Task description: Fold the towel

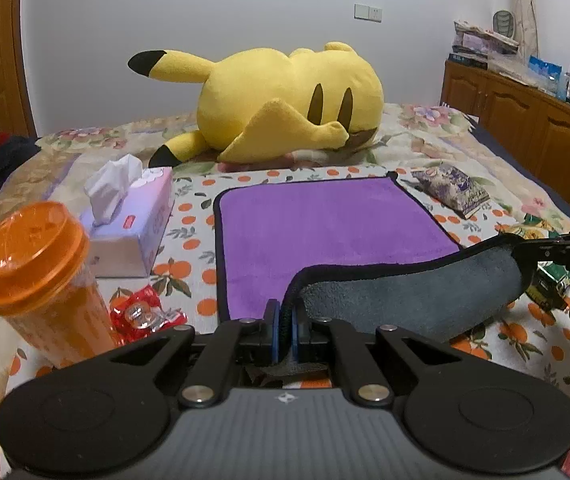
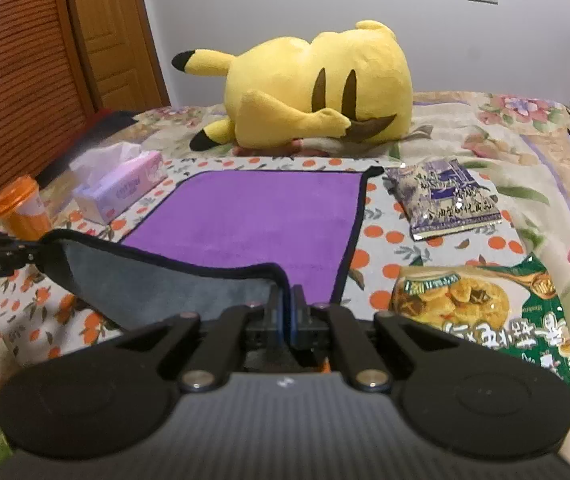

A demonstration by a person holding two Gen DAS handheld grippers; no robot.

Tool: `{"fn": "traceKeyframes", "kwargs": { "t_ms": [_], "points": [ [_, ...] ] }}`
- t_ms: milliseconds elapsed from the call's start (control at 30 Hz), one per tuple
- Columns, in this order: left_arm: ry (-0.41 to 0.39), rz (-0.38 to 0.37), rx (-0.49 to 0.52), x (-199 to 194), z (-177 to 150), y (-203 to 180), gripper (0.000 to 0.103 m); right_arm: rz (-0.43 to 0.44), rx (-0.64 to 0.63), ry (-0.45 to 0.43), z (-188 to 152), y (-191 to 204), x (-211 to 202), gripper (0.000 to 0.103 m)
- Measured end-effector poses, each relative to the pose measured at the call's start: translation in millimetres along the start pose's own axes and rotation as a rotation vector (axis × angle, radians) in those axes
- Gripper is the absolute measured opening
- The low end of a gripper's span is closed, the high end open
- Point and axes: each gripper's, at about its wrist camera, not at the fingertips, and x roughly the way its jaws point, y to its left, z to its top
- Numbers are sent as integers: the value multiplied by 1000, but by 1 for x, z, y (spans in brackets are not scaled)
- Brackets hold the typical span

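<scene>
A purple towel (image 1: 325, 236) with a black hem and a grey underside lies on the bed's patterned cloth; it also shows in the right wrist view (image 2: 253, 220). Its near edge is lifted off the bed and hangs between the two grippers, grey side toward me. My left gripper (image 1: 283, 330) is shut on the towel's near left corner. My right gripper (image 2: 283, 314) is shut on the near right corner. The right gripper's tip also shows at the right edge of the left wrist view (image 1: 525, 254), and the left gripper's tip at the left edge of the right wrist view (image 2: 33, 256).
A yellow plush toy (image 1: 285, 100) lies beyond the towel. An orange cup (image 1: 41, 280), a tissue box (image 1: 133, 224) and a red wrapper (image 1: 145, 316) are on the left. A purple snack bag (image 2: 445, 200) and a green snack bag (image 2: 485, 312) lie on the right. A wooden cabinet (image 1: 533, 132) stands far right.
</scene>
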Motion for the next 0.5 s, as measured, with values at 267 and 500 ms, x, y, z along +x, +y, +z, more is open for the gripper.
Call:
{"fn": "traceKeyframes", "kwargs": {
  "t_ms": [267,500],
  "points": [
    [-11,5,3,4,9,1,8,1,-8,-39,7,1,-1,4],
    [-25,2,11,10,18,2,8,-5,-33,-48,10,2,4,4]
  ]
}}
